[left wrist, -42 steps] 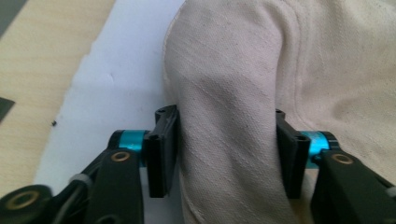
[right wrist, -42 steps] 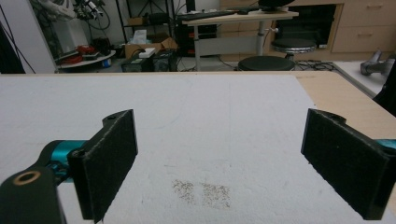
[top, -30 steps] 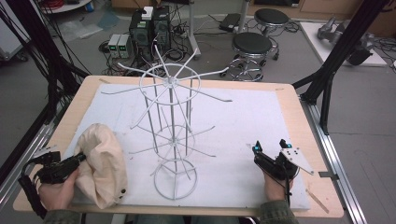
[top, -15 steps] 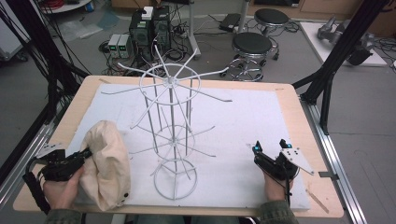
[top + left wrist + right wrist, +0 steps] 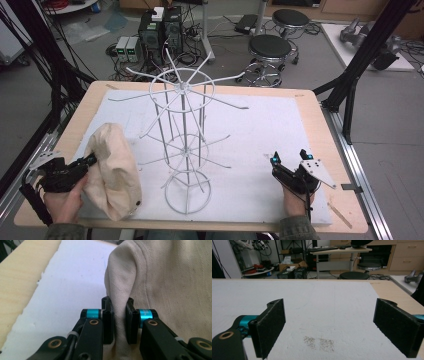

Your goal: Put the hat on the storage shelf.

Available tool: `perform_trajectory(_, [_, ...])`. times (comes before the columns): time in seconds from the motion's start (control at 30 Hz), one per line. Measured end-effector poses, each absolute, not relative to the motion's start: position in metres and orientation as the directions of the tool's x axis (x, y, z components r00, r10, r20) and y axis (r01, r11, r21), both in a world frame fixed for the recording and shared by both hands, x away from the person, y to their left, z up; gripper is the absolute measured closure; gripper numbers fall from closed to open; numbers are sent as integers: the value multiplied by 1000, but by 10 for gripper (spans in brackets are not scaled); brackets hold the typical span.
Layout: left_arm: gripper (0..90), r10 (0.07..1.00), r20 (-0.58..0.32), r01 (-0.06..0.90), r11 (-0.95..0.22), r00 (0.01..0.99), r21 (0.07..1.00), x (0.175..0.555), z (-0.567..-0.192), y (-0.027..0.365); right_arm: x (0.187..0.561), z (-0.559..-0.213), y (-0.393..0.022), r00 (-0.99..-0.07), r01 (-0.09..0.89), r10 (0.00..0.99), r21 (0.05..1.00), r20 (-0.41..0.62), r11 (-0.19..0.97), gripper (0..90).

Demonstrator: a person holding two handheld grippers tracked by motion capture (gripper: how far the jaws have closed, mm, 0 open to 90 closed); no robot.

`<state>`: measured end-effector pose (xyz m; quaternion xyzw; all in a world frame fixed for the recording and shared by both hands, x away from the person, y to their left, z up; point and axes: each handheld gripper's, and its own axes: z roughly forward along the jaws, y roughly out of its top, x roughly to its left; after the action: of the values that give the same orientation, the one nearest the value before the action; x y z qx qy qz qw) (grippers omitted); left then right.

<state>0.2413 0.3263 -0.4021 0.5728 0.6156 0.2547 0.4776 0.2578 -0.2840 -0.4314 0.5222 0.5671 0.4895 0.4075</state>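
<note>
A cream cloth cap (image 5: 111, 167) lies bunched on the white mat at the front left. My left gripper (image 5: 90, 160) is shut on a fold at the cap's left edge; in the left gripper view the jaws pinch the cream fabric (image 5: 119, 315) between their pads. A tall white wire rack (image 5: 184, 135) with radiating hooks stands in the middle of the mat. At the front right my right gripper (image 5: 290, 159) rests low over the mat, jaws wide apart, and its pads (image 5: 270, 325) hold nothing.
The white mat (image 5: 260, 125) covers most of the wooden table (image 5: 325, 130). The rack's long wire arms (image 5: 225, 102) reach out at head height over the mat. Black frame posts stand beside the table at left and right; stools and computers sit beyond it.
My left gripper has drawn the cap a little toward the left and front, and the cap stands more upright. The right gripper has stayed still.
</note>
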Motion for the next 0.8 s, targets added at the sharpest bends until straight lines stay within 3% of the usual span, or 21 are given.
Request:
perform_trajectory(0.4, [799,919,-348,313,280,187,907,229,-368,334,258,-431,-281,-127,191,991,982,35,-10,97])
perform_trajectory(0.8, [795,921,-317,207,272,228,940,234,-325,330,258,-431,-280,-130,189,991,982,25,0,97])
